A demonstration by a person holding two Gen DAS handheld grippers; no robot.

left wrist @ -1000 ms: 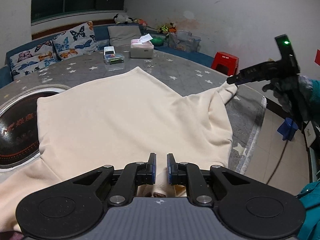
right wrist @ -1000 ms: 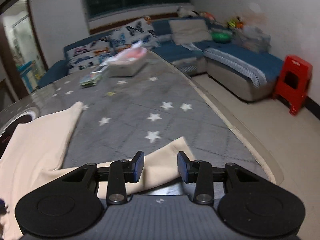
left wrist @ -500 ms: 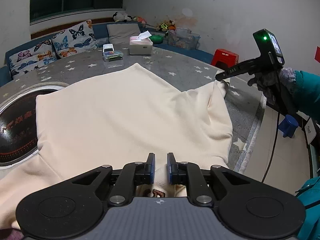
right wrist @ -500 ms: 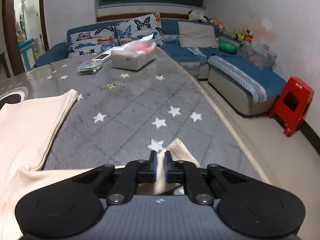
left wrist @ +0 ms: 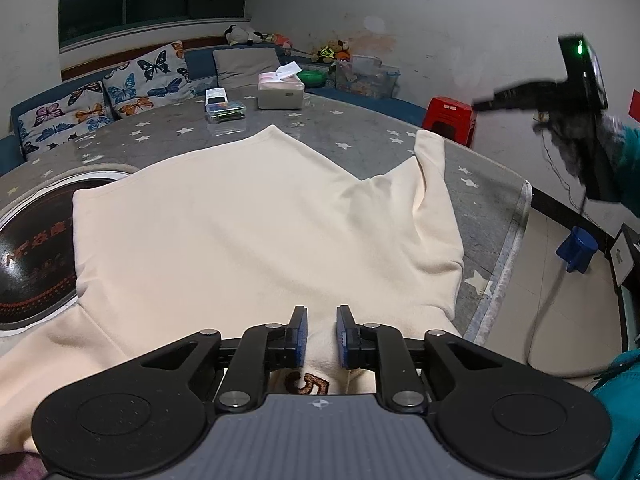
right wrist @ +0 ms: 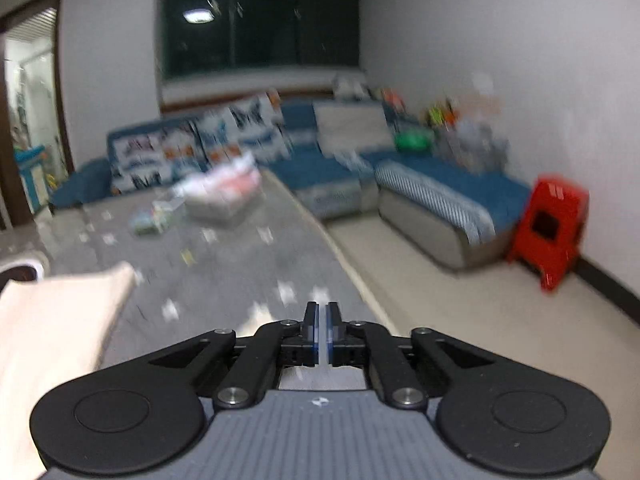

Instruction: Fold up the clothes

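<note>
Cream sweatshirt (left wrist: 260, 216) lies spread on the star-patterned table cover (left wrist: 360, 136), one sleeve (left wrist: 430, 160) flipped inward. Left gripper (left wrist: 319, 330) pinches narrow on the near cloth; tugging there could drag the whole spread. Right gripper (right wrist: 320, 334) hangs clear, pads nearly together, seemingly empty, though blur hides much.

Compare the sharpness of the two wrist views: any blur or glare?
Left wrist view: sharp on the cream garment and table; only the right tongs at the edge are smeared. Right wrist view: motion blur across sofa and stool; its own tongs stay crisp. A ceiling lamp reflects in both windows.
</note>
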